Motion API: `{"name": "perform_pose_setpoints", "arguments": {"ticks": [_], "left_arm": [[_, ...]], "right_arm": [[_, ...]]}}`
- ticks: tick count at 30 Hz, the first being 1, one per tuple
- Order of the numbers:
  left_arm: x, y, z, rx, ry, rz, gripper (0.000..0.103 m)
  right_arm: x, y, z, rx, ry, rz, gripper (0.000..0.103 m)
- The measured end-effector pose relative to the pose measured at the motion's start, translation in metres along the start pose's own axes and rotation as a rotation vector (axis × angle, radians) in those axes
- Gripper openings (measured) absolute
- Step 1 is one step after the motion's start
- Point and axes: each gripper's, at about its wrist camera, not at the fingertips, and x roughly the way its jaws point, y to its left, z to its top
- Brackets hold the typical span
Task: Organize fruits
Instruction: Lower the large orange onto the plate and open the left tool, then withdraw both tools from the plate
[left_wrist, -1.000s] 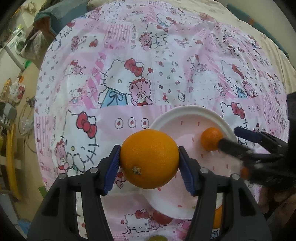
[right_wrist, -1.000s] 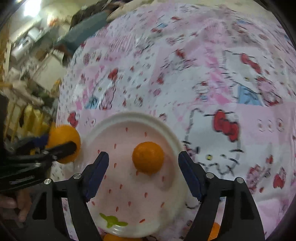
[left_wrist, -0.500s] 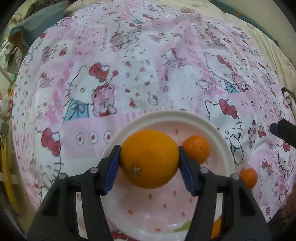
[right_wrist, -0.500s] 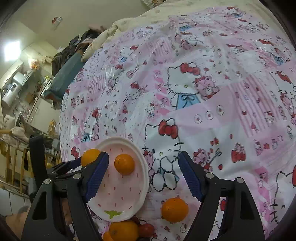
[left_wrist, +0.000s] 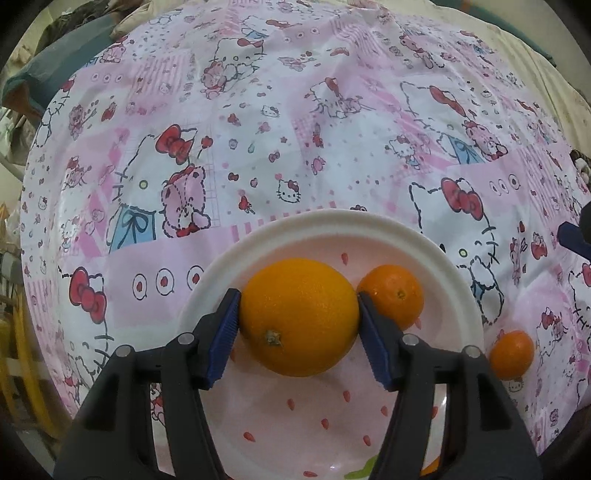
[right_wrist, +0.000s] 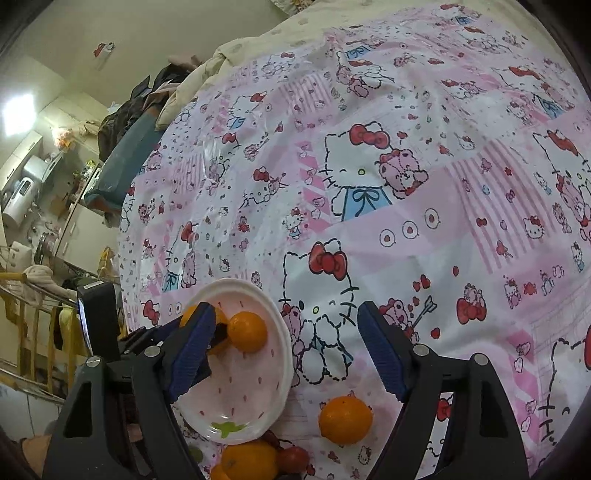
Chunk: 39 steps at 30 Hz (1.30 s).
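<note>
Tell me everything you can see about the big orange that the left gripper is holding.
The big orange is round, bright and finely dimpled, with a small brown-green stem scar facing the camera low on its front. The left gripper clamps it between blue pads on both sides. It sits over the pink strawberry-print plate, close to a smaller orange on its right; whether it rests on the plate cannot be told.

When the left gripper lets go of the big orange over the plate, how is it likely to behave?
The big orange is round, so it will probably roll unless the plate's raised rim stops it. It may nudge the small orange close beside it. Held by the left gripper, its dimpled peel shows no denting, suggesting firm fruit.
</note>
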Motion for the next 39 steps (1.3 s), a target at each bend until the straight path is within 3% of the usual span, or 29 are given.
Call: {"name": "perform_pose_setpoints", "arguments": {"ticks": [5,8,10,22,29,34,39], "left_arm": [[0.000,-0.001,0.000,0.008,0.006,0.006,0.061],[-0.001,0.000,0.000,0.010,-0.003,0.043,0.083],[-0.005,0.001,0.000,0.010,-0.021,0.034,0.089],[-0.049,0.015,-0.015,-0.033,-0.104,0.029,0.089],[-0.087,0.031,-0.029,-0.091,-0.158,0.001,0.089],[-0.113,0.038,-0.038,-0.113,-0.217,0.031,0.089],[-0.127,0.046,-0.054,-0.131,-0.207,0.032,0.089]], "right_arm": [[0.000,0.003,-0.001,-0.012,0.001,-0.001,0.082],[-0.002,0.004,-0.001,-0.019,-0.003,-0.008,0.082],[-0.003,0.005,0.000,-0.021,-0.005,-0.010,0.082],[-0.020,0.023,-0.008,-0.084,-0.015,-0.014,0.082],[-0.037,0.035,-0.028,-0.151,-0.018,-0.028,0.082],[-0.047,0.038,-0.044,-0.157,-0.012,-0.023,0.082],[-0.053,0.037,-0.061,-0.131,0.002,-0.002,0.082]]}}
